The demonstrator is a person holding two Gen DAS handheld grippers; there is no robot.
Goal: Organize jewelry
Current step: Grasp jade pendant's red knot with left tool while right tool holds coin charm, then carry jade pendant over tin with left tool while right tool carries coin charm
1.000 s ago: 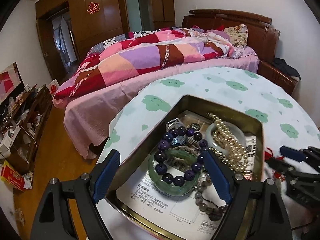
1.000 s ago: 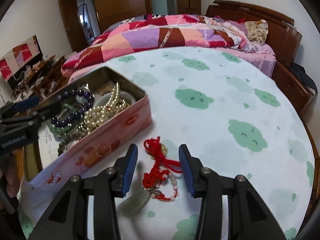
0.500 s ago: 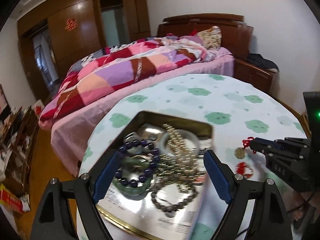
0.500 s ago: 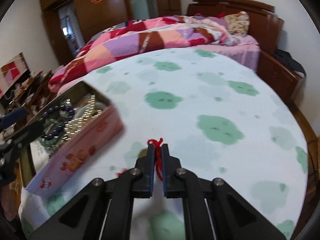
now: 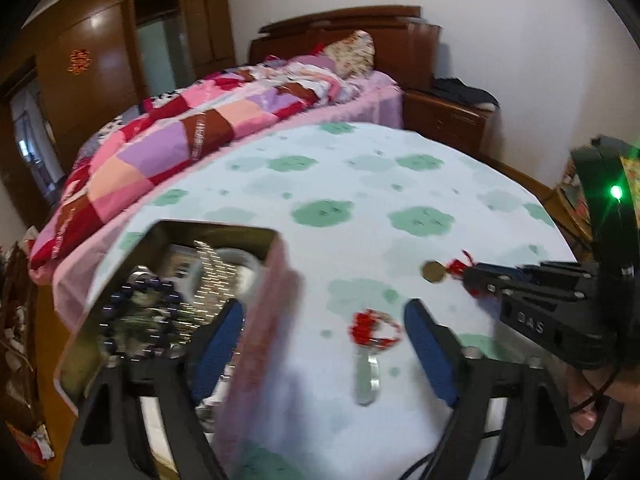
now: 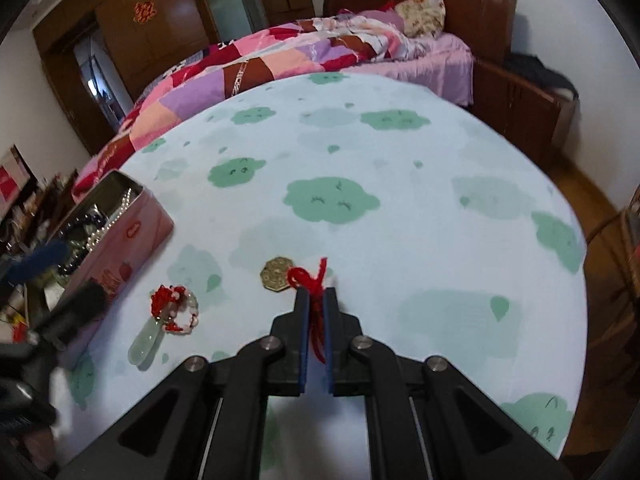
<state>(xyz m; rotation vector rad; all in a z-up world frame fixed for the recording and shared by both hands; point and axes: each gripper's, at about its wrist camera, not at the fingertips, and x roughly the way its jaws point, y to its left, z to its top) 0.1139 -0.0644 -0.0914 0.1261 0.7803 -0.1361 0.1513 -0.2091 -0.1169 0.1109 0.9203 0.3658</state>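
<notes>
Red cord (image 6: pixel 316 304) sits pinched between the blue pads of our right tongs (image 6: pixel 316 312), which are closed down onto it with only the thread's thickness between them. A brass-coloured coin charm (image 6: pixel 276 274) lies on the desk (image 6: pixel 400 200) just ahead and to the left of those tips, joined to the cord's knot. From the left wrist view we see the same charm (image 5: pixel 434 271) at the nose of the right tongs (image 5: pixel 476 276).

Our left tongs (image 5: pixel 324 344) stand wide apart and hold nothing. One blue pad (image 5: pixel 216 344) hangs over the tin, the other (image 5: pixel 430 354) over the cloud-print cloth. Between them on the desk lies a red-and-white beaded bracelet (image 5: pixel 374 328) with a pale green jade pendant (image 5: pixel 366 376) trailing toward us, touching neither pad.

The pink tin (image 6: pixel 120 248) sits at the desk's left edge, open, with a purple bead bracelet (image 5: pixel 136 312) and pearls (image 5: pixel 216 276) inside; the picture is blurred there, so the rest of its contents we cannot make out. Behind the desk is a bed (image 6: pixel 320 52) with a patchwork quilt.
</notes>
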